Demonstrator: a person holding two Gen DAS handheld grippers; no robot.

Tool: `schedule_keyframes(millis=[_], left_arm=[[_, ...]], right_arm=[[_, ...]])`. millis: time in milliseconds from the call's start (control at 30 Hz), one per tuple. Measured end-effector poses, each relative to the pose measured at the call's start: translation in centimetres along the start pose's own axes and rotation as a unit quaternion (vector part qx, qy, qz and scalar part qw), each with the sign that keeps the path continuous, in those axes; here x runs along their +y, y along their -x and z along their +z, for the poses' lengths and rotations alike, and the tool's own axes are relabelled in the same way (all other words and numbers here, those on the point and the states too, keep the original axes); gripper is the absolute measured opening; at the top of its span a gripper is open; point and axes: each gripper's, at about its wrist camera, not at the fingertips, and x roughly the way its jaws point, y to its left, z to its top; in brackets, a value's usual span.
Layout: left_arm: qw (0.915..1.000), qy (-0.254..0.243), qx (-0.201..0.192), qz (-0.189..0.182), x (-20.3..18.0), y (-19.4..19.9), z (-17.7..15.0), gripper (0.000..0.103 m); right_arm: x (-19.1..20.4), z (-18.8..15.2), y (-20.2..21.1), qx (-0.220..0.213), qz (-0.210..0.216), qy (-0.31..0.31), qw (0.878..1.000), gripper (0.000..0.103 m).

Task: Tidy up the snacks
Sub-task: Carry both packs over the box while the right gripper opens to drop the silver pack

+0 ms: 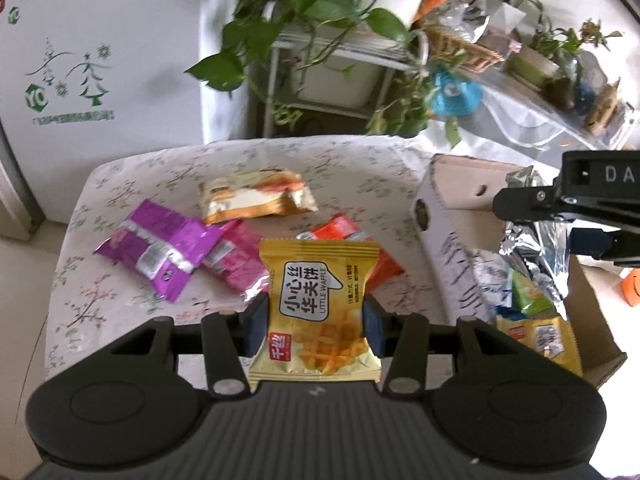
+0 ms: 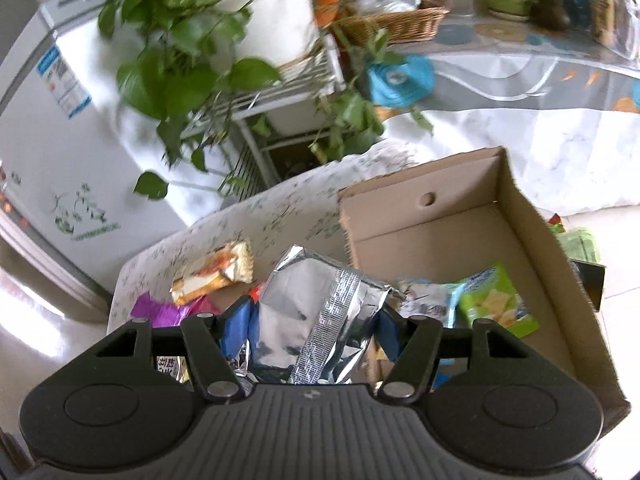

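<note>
My left gripper is shut on a yellow Little Waffle packet and holds it above the floral table. On the table lie a purple packet, a pink packet, a red packet and a cream and orange packet. My right gripper is shut on a silver foil packet, held over the left edge of the cardboard box. The right gripper with the foil packet also shows in the left wrist view. A green packet lies in the box.
The box stands at the table's right and holds several packets. Behind the table are a white rack with leafy plants, a white appliance at left and a cluttered table with a wicker basket.
</note>
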Motion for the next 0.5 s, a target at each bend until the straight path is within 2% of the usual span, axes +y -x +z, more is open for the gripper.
schedule_keyframes(millis=[233,500], left_arm=[[0.9995,-0.012,-0.011,-0.026,-2.0,0.2,0.3,0.047],[0.9973,-0.001,-0.003,-0.074,-4.3,-0.2,0.6,0.047]], right_arm=[[-3.6,0.7,1.6,-0.017,-0.012,-0.056,0.998,0.07],[-7.4,1.2,2.9,-0.03,-0.016,-0.138,0.99,0.07]])
